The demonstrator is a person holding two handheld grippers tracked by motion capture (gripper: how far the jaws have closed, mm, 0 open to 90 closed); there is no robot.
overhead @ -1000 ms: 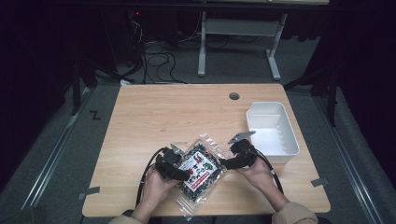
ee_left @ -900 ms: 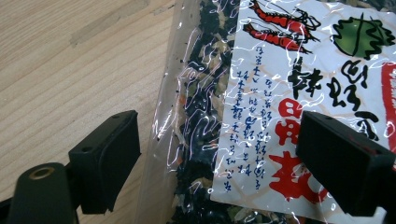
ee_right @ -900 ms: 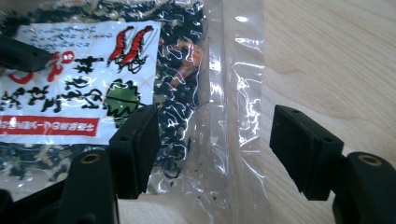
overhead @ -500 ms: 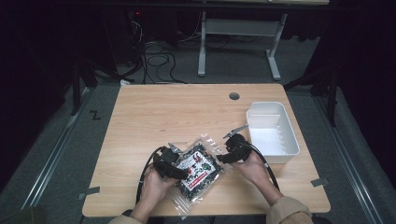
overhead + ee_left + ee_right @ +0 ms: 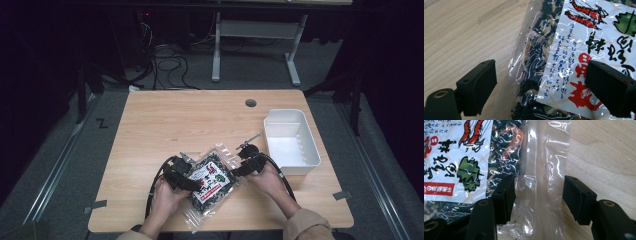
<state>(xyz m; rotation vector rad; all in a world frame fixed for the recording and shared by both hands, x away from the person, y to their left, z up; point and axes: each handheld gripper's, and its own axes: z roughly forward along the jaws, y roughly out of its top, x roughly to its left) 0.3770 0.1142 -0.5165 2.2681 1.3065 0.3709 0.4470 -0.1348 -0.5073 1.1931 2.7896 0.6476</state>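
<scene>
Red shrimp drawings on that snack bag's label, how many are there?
2, side by side on the white label of the snack bag: one above the other in the left gripper view. More could sit outside the frame.

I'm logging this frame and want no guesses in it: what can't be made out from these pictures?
- Packet: its printed text is too small in the high view, and the frame edges cut it in both gripper views.
- Left tool: whether it touches the packet; its jaws stand apart, contact unclear.
- Right tool: the same at the clear edge.
- White bin: its near inner wall is hidden by its own rim.
</scene>
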